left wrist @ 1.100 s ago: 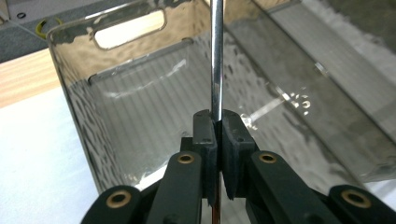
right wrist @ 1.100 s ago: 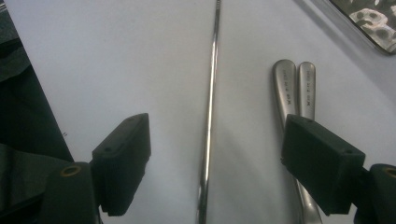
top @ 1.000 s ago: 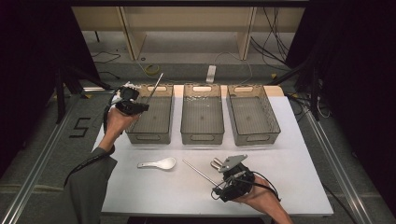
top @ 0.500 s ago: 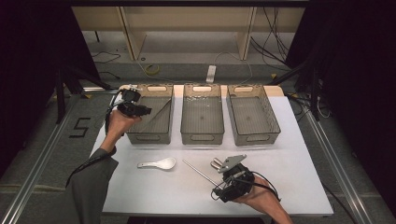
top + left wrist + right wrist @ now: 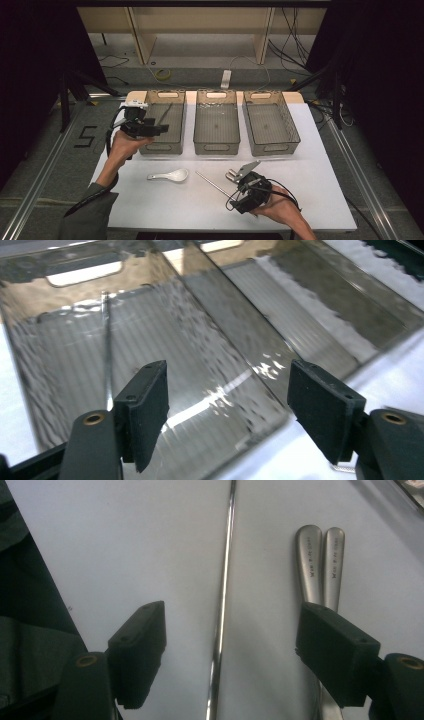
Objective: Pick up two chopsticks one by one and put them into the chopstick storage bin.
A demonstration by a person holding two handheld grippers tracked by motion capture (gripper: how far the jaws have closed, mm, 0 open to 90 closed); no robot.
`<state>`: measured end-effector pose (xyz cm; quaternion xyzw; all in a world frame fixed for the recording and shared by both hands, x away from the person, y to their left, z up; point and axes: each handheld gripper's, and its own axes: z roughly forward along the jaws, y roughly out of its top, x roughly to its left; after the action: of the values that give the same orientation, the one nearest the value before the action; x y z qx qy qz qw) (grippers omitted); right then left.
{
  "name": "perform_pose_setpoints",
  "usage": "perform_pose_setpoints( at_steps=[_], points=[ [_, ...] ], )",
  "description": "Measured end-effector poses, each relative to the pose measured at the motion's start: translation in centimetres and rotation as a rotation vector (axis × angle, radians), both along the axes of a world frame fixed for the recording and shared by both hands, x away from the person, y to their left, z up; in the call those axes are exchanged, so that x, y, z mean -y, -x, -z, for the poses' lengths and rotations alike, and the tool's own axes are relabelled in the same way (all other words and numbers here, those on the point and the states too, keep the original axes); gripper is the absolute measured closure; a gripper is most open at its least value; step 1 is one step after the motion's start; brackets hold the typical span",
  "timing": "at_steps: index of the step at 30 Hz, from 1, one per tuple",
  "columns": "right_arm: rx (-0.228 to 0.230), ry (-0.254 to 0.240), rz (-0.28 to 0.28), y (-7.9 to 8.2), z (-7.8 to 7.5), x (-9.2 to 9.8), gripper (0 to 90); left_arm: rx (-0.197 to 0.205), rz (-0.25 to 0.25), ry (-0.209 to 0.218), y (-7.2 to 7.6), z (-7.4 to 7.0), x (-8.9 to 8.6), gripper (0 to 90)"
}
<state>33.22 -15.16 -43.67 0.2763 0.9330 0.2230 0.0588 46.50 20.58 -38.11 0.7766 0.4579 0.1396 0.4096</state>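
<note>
Three clear bins sit in a row at the far side of my white tabletop. Starting at the left, my left gripper hangs over the near left edge of the left bin; its jaws have just been opening and now stand spread with nothing between them. In the left gripper view I look past its pads into that bin, where a thin metal rod leans against the far wall. The same rod shows as a dark slanted line in the high view. Nearer me, a white spoon lies on the tabletop, well apart from both grippers. The middle bin and right bin come next. Further right, a second thin rod lies flat, its near end between the spread jaws of my right gripper, which have just closed slightly without touching it. In the right gripper view, two metal handles lie side by side beside the right pad
</note>
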Motion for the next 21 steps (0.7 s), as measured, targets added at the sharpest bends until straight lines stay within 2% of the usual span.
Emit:
perform_pose_setpoints(
  at_steps=[2, 4, 7, 11, 13, 15, 17, 20, 21],
  points=[
    [0.002, 0.007, -0.004, -0.1, -0.1, -0.2, 30.9, 0.019, 0.022, 0.002, 1.0, 0.2, 0.2, 29.1],
    [-0.007, 0.018, -0.01, -0.2, -0.2, -0.3, 32.1, 0.016, 0.05, 0.004, 1.8, 0.5, 0.2, 27.3],
    [-0.01, 0.038, -0.006, -0.6, -0.2, -0.5, 35.1, 0.003, 0.092, 0.034, 2.8, 0.8, 0.4, 24.3],
    [-0.028, 0.085, -0.017, -1.1, 0.1, -0.8, 41.1, 0.013, 0.132, 0.047, 4.3, 1.5, 1.0, 22.1],
    [-0.04, 0.1, -0.023, -1.2, 0.2, -0.9, 43.6, 0.022, 0.144, 0.042, 5.0, 1.8, 1.4, 21.1],
    [-0.049, 0.117, -0.032, -1.2, 0.4, -1.0, 45.5, 0.029, 0.159, 0.061, 5.7, 2.1, 1.7, 20.7],
    [-0.058, 0.129, -0.039, -1.2, 0.6, -1.2, 46.8, 0.062, 0.16, 0.072, 6.5, 2.2, 2.0, 20.7],
    [-0.065, 0.145, -0.038, -1.2, 1.0, -1.4, 49.8, 0.065, 0.183, 0.097, 7.3, 2.3, 2.2, 20.7],
    [-0.07, 0.159, -0.049, -1.3, 1.1, -1.4, 50.5, 0.07, 0.189, 0.092, 7.6, 2.5, 2.3, 20.7]
  ],
)
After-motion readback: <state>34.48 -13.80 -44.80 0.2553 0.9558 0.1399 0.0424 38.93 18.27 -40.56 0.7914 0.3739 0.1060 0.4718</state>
